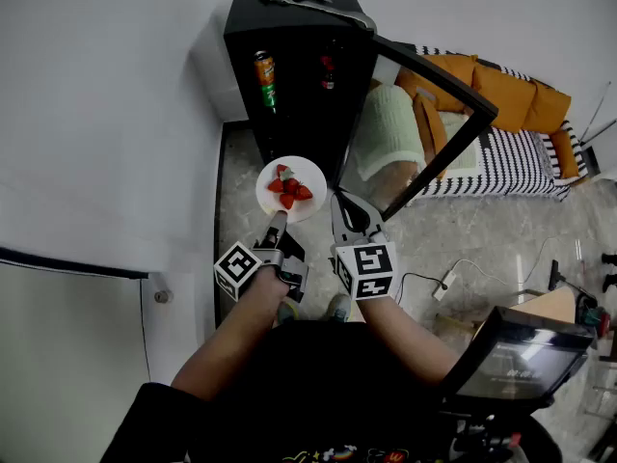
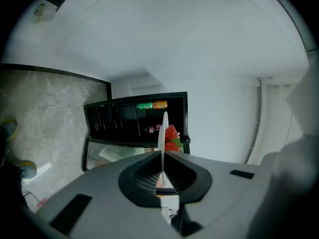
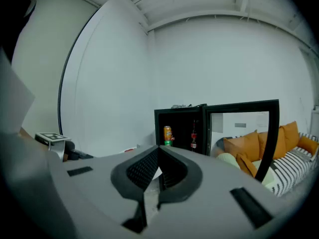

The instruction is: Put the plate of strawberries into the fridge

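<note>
Head view: mounted above the person, looking steeply down onto the open fridge [image 1: 294, 66] and the floor. Left gripper view: rolled sideways, facing the fridge interior from nearby. Right gripper view: level, facing the same fridge. All three share the orange can [image 1: 265, 80].

Left gripper [image 1: 280, 219] grips plate [image 1: 314, 176] — fridge [image 1: 292, 51] open.

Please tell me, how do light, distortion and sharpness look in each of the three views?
Head view: strong wide-angle bending, soft even light, the fridge interior is almost black. Left gripper view: black rounded corners; the plate, edge-on, is sharp, while the left tool holding it looks soft. Right gripper view: ceiling lines curve, no harsh glare.
</note>
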`<act>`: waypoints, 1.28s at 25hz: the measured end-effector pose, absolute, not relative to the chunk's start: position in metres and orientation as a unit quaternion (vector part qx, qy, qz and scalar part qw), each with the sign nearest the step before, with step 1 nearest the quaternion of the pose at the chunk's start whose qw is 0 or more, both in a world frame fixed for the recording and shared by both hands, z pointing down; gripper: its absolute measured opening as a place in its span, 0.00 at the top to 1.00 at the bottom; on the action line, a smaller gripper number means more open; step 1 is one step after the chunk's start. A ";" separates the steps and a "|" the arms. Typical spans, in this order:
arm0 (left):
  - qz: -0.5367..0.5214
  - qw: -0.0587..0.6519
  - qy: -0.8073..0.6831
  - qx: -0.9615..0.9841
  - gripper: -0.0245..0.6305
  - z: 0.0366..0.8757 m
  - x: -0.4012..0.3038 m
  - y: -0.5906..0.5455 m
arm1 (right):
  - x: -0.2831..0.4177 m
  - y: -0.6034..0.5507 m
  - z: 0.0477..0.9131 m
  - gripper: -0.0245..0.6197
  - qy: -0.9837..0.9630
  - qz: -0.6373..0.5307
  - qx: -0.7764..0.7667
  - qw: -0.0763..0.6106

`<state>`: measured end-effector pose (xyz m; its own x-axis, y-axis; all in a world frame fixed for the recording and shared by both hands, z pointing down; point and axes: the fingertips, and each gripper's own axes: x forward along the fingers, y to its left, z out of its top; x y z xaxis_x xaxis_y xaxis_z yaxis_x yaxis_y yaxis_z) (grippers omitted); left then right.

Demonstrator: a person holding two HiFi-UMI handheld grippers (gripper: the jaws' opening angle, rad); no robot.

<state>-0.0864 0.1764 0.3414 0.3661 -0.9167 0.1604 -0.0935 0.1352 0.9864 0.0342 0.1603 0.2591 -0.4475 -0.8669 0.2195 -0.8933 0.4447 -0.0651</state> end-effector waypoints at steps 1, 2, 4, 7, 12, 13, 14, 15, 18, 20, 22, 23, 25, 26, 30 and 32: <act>-0.340 0.605 -0.448 0.563 0.94 0.342 -0.086 0.176 | 0.034 0.161 0.260 0.95 -0.847 0.086 0.520 0.078; -0.340 0.605 -0.448 0.564 0.94 0.342 -0.086 0.176 | 0.034 0.161 0.260 0.95 -0.847 0.085 0.519 0.078; -0.341 0.605 -0.447 0.564 0.94 0.341 -0.086 0.176 | 0.034 0.162 0.261 0.95 -0.847 0.084 0.520 0.076; -0.344 0.604 -0.447 0.563 0.94 0.341 -0.082 0.175 | 0.038 0.162 0.261 0.95 -0.846 0.083 0.521 0.070; -0.348 0.601 -0.451 0.560 0.94 0.339 -0.067 0.173 | 0.052 0.162 0.263 0.95 -0.850 0.085 0.515 0.072; -0.350 0.600 -0.452 0.560 0.94 0.339 -0.065 0.173 | 0.054 0.162 0.263 0.95 -0.851 0.085 0.513 0.072; -0.351 0.599 -0.453 0.559 0.94 0.338 -0.062 0.173 | 0.057 0.163 0.263 0.95 -0.852 0.085 0.512 0.073; -0.353 0.598 -0.454 0.559 0.94 0.337 -0.059 0.173 | 0.060 0.163 0.264 0.95 -0.853 0.084 0.510 0.073; -0.358 0.594 -0.459 0.555 0.94 0.338 -0.051 0.174 | 0.070 0.163 0.266 0.95 -0.856 0.085 0.504 0.073; -0.361 0.592 -0.463 0.552 0.94 0.339 -0.044 0.173 | 0.077 0.161 0.268 0.95 -0.860 0.084 0.499 0.072; -0.364 0.590 -0.467 0.549 0.94 0.341 -0.037 0.174 | 0.083 0.161 0.270 0.95 -0.864 0.084 0.492 0.073; -0.365 0.589 -0.469 0.548 0.94 0.341 -0.033 0.175 | 0.086 0.162 0.271 0.95 -0.866 0.084 0.488 0.073; -0.367 0.586 -0.473 0.545 0.94 0.340 -0.025 0.178 | 0.093 0.163 0.271 0.95 -0.870 0.083 0.481 0.073; -0.369 0.585 -0.475 0.544 0.94 0.340 -0.021 0.178 | 0.096 0.163 0.271 0.95 -0.871 0.083 0.478 0.072; -0.374 0.580 -0.480 0.542 0.94 0.340 -0.012 0.178 | 0.106 0.160 0.273 0.95 -0.875 0.084 0.471 0.070; -0.376 0.577 -0.483 0.541 0.94 0.342 -0.010 0.179 | 0.110 0.162 0.275 0.95 -0.877 0.085 0.468 0.069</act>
<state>-0.0097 0.1792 0.3415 0.2510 -0.9561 0.1510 -0.0897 0.1323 0.9871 0.1096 0.1617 0.2746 -0.5526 -0.8088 0.2010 -0.8323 0.5479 -0.0839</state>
